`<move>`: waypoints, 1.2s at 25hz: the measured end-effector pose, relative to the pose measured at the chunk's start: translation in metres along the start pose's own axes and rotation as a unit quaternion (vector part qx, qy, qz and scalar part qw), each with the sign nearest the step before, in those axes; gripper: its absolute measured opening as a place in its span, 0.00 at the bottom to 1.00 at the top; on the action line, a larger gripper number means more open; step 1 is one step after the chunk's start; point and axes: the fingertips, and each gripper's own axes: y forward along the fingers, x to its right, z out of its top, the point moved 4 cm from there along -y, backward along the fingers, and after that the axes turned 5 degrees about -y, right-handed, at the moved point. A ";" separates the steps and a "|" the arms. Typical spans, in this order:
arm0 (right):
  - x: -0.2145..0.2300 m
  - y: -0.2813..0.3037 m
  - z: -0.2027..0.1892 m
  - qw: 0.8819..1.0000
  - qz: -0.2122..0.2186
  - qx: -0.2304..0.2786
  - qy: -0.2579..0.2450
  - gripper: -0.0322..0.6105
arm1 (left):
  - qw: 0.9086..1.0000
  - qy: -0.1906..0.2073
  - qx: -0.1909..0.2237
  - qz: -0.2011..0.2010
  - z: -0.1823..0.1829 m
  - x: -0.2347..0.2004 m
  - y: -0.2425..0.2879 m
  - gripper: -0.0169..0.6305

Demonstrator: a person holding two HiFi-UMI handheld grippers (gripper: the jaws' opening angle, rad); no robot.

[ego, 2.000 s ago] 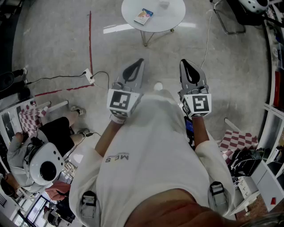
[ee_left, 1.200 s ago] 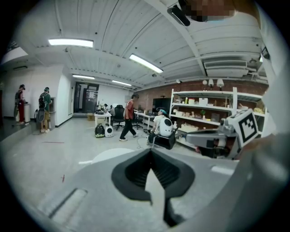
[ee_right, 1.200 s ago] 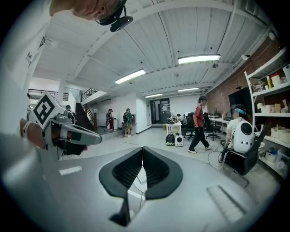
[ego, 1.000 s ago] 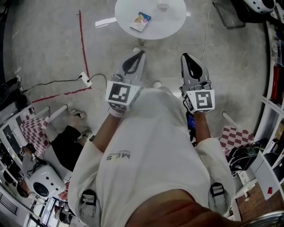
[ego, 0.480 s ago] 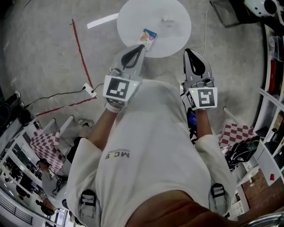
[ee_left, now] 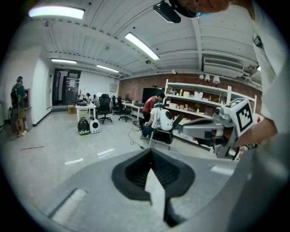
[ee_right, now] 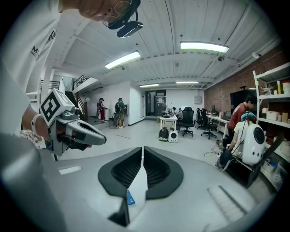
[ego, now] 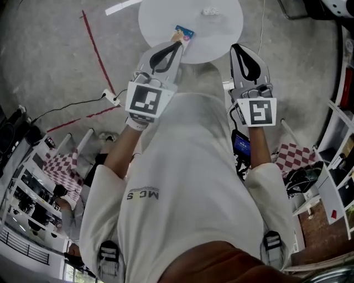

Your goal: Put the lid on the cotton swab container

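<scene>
- Left gripper (ego: pixel 176 46): jaws pressed together, nothing between.
- Right gripper (ego: pixel 238 50): jaws closed to a slit, empty.
- Round white table (ego: pixel 160 16) at twelve o'clock of the head view; on it a small pale container (ego: pixel 210 11) towards two o'clock and a flat blue-orange packet (ego: pixel 184 34) at six.

The round white worktop (ego: pixel 160 16) is mostly bare. A blue packet (ego: pixel 184 34) sits close to its near edge and a small clear thing (ego: pixel 211 11) lies farther back. They are well apart, with open surface between them and on either side. Left of the worktop the concrete floor (ego: pixel 50 55) is open, crossed by a red tape line (ego: pixel 95 47); a power strip (ego: pixel 111 98) with its cable lies on it. A thin cable (ego: pixel 261 22) runs just beside the worktop's right edge. Shelving (ego: pixel 337 182) and a checkered cloth (ego: pixel 290 157) close off the right side.
</scene>
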 end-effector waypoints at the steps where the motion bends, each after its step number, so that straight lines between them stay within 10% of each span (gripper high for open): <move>1: 0.002 0.004 -0.005 1.000 0.004 -0.004 -0.004 0.07 | 1.000 -0.001 -0.003 0.000 -0.003 -0.002 0.006 0.03; 18: 0.039 0.073 -0.105 0.993 0.036 -0.062 -0.095 0.26 | 0.999 -0.006 -0.049 -0.021 -0.056 -0.008 0.102 0.03; 30: 0.039 0.159 -0.250 0.974 0.057 -0.155 -0.155 0.44 | 0.996 -0.058 -0.071 -0.006 -0.153 -0.063 0.173 0.03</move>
